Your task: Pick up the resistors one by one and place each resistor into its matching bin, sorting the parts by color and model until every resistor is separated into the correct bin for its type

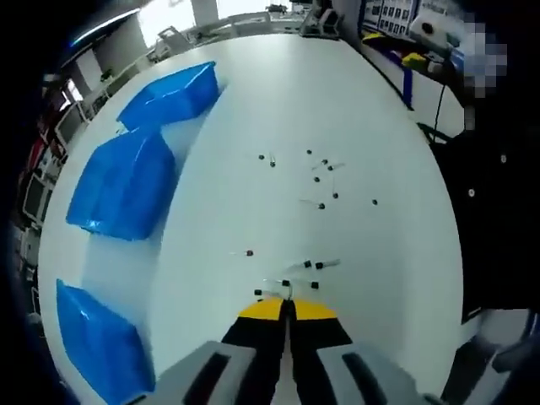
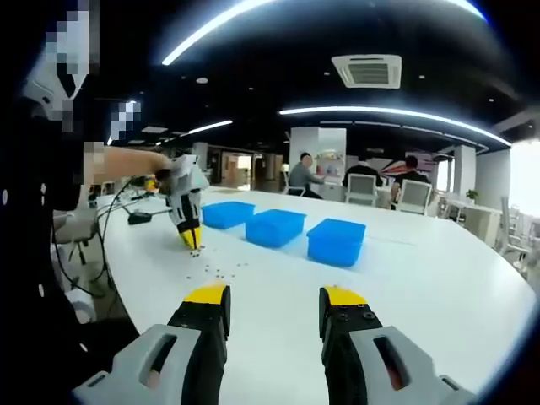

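Reading for writing: none legible on bins, resistors or either hand-held gripper.
Left hand-held gripper: jaws pressed together, yellow tips down at the desk among the nearest resistors; whether a lead is pinched between them, cannot tell.
Left hand-held gripper, from the right gripper view: tips pointed down at the desk, gripped by a person's hand.
Right hand-held gripper: jaws spread wide apart, nothing between them, raised above the desk.
Resistors: scattered loose on the white desk, small dark bodies with thin leads; a second cluster just beyond the left tips; colour bands too small to make out.
Bins: three blue ones in a row, far bin, middle bin, near bin cut off at the edge; well apart from the resistors; contents hidden.
Surroundings: seated people and chairs beyond the desk, ceiling light strips, air vent.
In the way: cables near the desk edge.
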Available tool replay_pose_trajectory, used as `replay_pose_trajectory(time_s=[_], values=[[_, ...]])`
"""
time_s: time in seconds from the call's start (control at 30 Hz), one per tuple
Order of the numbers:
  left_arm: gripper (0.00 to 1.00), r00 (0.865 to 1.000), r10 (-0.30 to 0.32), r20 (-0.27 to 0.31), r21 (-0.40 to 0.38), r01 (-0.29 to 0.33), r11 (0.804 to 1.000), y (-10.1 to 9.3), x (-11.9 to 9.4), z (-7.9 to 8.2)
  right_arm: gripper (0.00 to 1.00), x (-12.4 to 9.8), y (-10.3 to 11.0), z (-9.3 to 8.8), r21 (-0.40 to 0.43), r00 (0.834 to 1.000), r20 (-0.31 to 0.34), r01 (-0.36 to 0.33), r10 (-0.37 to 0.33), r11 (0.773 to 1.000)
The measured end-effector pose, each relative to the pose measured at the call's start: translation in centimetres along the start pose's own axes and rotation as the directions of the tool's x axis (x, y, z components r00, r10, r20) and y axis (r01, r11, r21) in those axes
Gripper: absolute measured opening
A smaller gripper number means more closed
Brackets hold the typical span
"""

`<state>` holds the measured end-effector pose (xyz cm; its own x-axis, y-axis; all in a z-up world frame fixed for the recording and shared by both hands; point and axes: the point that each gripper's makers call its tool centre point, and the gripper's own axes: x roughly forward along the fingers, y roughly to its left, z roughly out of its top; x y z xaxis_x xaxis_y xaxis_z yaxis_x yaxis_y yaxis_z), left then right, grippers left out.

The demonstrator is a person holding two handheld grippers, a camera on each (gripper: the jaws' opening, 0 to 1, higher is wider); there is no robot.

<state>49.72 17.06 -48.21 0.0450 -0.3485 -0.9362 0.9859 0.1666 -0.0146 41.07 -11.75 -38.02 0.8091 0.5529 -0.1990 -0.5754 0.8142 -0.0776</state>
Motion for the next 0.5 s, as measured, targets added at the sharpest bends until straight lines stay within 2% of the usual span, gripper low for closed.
replay_pose_trajectory(time_s=[0.03, 0.13, 0.17, 0.2, 0.23, 0.27, 0.33, 0.37, 0.43, 0.5], values=[[0.05, 1.000, 0.000, 0.009, -0.006, 0.000, 1.000, -0.1, -0.2, -0.2, 0.44, 0.0, 0.0, 0.0, 0.000, 1.000, 0.001, -0.002, 0.002, 1.000], [0.05, 0.995, 0.007, 0.098, -0.054, -0.001, 0.999, -0.5, -1.2, 0.2, 0.44, 0.1, 0.2, 0.2, -0.001, 1.000, 0.003, -0.007, 0.007, 1.000], [0.05, 0.989, 0.009, 0.148, -0.081, 0.003, 0.997, -0.6, -1.7, 0.6, 0.44, 0.2, 0.2, 0.3, -0.002, 1.000, 0.004, -0.009, 0.009, 1.000], [0.05, 0.977, 0.012, 0.213, -0.106, 0.011, 0.994, -0.8, -2.4, 1.2, 0.44, 0.2, 0.3, 0.3, -0.003, 1.000, 0.005, -0.011, 0.011, 1.000], [0.05, 0.959, 0.007, 0.282, -0.126, 0.030, 0.992, -1.2, -3.2, 1.8, 0.44, 0.2, 0.3, 0.4, -0.004, 1.000, 0.007, -0.013, 0.013, 1.000], [0.05, 0.930, 0.014, 0.366, -0.146, 0.043, 0.988, -1.5, -4.4, 2.4, 0.44, 0.3, 0.3, 0.5, -0.004, 1.000, 0.009, -0.015, 0.015, 1.000], [0.05, 0.878, 0.052, 0.475, -0.184, 0.041, 0.982, -1.6, -6.2, 2.9, 0.44, 0.3, 0.4, 0.6, -0.007, 1.000, 0.013, -0.018, 0.018, 1.000], [0.05, 0.848, 0.086, 0.523, -0.210, 0.030, 0.977, -1.4, -7.1, 3.1, 0.44, 0.3, 0.5, 0.7, -0.007, 1.000, 0.014, -0.020, 0.020, 1.000], [0.05, 0.768, 0.164, 0.619, -0.266, 0.008, 0.964, -1.0, -9.1, 3.5, 0.44, 0.3, 0.6, 0.8, -0.010, 1.000, 0.015, -0.022, 0.022, 1.000], [0.05, 0.669, 0.245, 0.702, -0.306, -0.028, 0.952, -0.6, -11.1, 3.8, 0.44, 0.3, 0.6, 0.9, -0.010, 1.000, 0.017, -0.022, 0.022, 1.000]])
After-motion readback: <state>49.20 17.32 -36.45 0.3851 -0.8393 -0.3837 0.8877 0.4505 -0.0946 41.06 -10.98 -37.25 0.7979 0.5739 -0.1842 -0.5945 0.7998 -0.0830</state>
